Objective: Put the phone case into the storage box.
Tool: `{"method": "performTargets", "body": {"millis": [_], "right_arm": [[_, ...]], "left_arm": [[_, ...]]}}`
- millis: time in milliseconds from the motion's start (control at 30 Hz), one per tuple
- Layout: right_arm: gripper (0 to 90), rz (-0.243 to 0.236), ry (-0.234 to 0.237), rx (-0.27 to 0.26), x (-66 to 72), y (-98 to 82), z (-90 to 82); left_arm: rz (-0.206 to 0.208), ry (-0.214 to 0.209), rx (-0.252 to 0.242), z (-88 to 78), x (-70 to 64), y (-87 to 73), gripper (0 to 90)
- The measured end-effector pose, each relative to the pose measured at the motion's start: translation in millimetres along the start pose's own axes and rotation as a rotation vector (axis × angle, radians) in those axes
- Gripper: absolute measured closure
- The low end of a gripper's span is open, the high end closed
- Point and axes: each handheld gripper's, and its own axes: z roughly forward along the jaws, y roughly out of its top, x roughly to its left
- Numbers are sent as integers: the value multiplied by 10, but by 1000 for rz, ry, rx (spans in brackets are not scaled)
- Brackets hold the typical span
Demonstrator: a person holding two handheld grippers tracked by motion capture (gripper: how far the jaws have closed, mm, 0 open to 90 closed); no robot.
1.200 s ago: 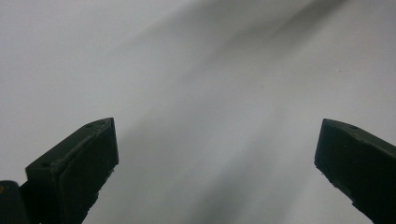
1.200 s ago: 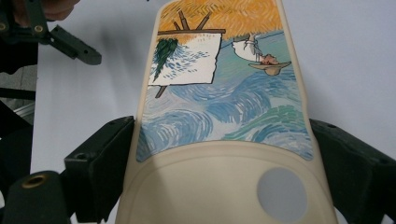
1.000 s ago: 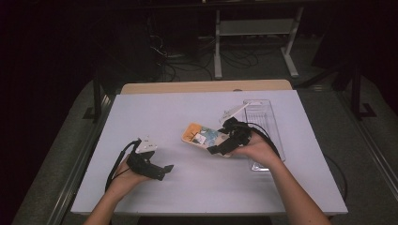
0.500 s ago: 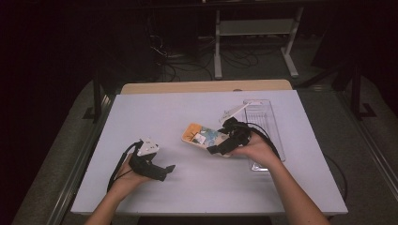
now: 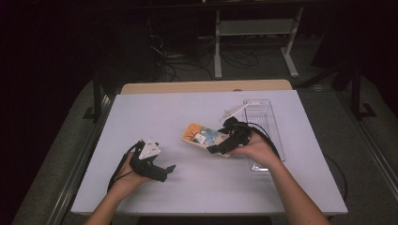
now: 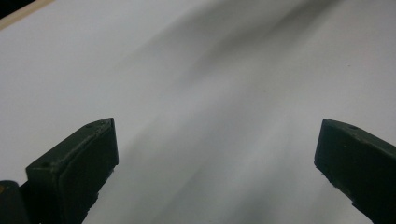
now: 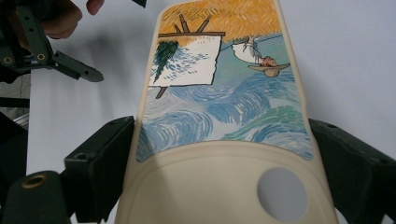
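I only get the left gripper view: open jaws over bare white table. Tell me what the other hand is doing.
Observer: The right tongs are shut on a cream painted case, one jaw against each long side.
Operator: Give me its spot on the table.
Observer: In the high view it is right of the middle of the table, just left of a clear container.
Operator: Now place my side against it.
Observer: The left tongs are nearer the person and left of the case, well apart from it.

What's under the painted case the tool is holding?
White table shows on both sides of the case, gripped by the right tool. Directly beneath is hidden by it.
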Motion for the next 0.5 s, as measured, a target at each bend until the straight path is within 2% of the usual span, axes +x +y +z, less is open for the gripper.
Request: {"method": "performTargets", "body": {"millis": [333,500], "right_arm": [[109,7,0,3,1,2,-3],[109,6,-1,4,1,2,-3]], "left_arm": [[93,37,19,2,-59,12,0],[114,48,15,7,-80,9,0]]}}
